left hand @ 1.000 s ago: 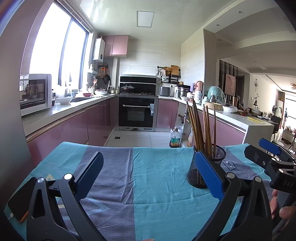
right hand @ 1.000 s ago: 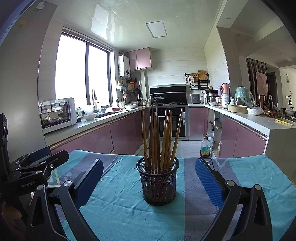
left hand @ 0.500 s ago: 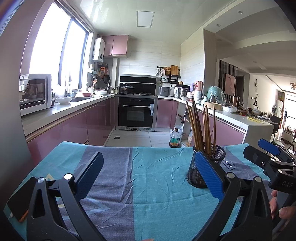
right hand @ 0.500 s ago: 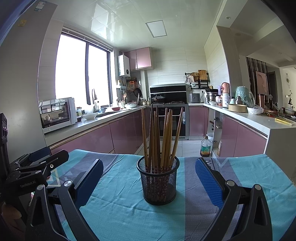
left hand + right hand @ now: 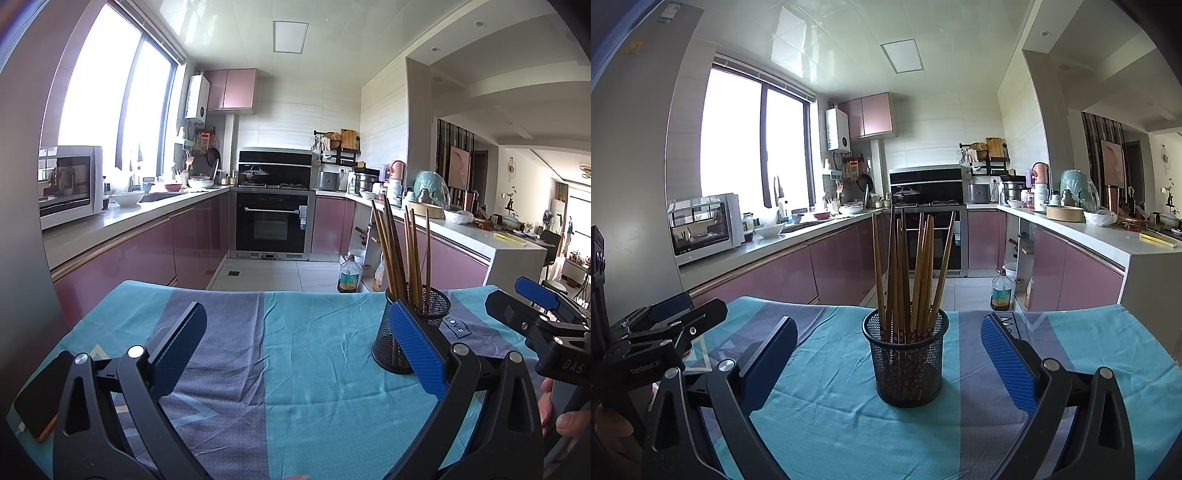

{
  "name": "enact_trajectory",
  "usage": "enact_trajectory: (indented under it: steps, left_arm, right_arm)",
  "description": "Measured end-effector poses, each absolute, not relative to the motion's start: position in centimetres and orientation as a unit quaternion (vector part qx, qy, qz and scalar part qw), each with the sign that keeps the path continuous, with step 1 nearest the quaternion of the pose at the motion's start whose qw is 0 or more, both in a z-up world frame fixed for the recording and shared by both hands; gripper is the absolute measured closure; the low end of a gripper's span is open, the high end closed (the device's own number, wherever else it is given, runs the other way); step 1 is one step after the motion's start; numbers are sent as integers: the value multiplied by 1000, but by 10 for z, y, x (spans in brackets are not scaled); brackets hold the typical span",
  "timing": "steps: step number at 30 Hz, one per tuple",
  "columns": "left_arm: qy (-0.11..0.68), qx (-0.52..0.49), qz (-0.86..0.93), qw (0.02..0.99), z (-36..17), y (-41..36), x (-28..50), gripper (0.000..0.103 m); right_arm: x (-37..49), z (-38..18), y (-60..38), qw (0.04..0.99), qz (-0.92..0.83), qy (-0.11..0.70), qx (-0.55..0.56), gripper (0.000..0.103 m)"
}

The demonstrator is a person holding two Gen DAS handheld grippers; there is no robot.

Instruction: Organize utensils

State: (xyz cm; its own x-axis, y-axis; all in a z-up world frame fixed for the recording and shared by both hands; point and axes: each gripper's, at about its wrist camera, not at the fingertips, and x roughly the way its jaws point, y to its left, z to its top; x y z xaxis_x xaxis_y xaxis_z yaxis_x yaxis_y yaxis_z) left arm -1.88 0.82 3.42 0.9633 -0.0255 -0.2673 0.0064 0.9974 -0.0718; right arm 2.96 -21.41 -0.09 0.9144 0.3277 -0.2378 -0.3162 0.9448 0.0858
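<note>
Upright, chopsticks (image 5: pixel 908 273) fan upward from mesh holder (image 5: pixel 907 363).

Brown wooden chopsticks (image 5: pixel 908 273) are standing upright, fanning slightly apart, inside a black wire-mesh cylindrical holder (image 5: pixel 907 363), which is sitting upright on the teal-and-grey cloth covering the table (image 5: pixel 849 424), their tops sticking well above its rim.

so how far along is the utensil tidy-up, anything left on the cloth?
Done, by the look of it: the chopsticks all stand in the mesh holder, and no loose utensil shows on the tablecloth in either view. In hand: nothing; the left gripper and right gripper are both open and empty. Left: nothing visible, though the near table edge is out of view.
</note>
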Motion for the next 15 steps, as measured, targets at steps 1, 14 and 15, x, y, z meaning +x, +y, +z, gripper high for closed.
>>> enact_trajectory:
  steps: [1,14,15]
  left_arm:
    - [135,-35,-8,990,34,7,-19,6]
    - [135,-33,-8,990,32,4,-18,6]
    - [134,-30,-5,990,31,3,-18,6]
  right_arm:
    - [30,-1,-214,978,165,126,23,7]
    - [32,-5,-214,978,164,130,23,7]
    - [32,-5,-214,978,164,129,23,7]
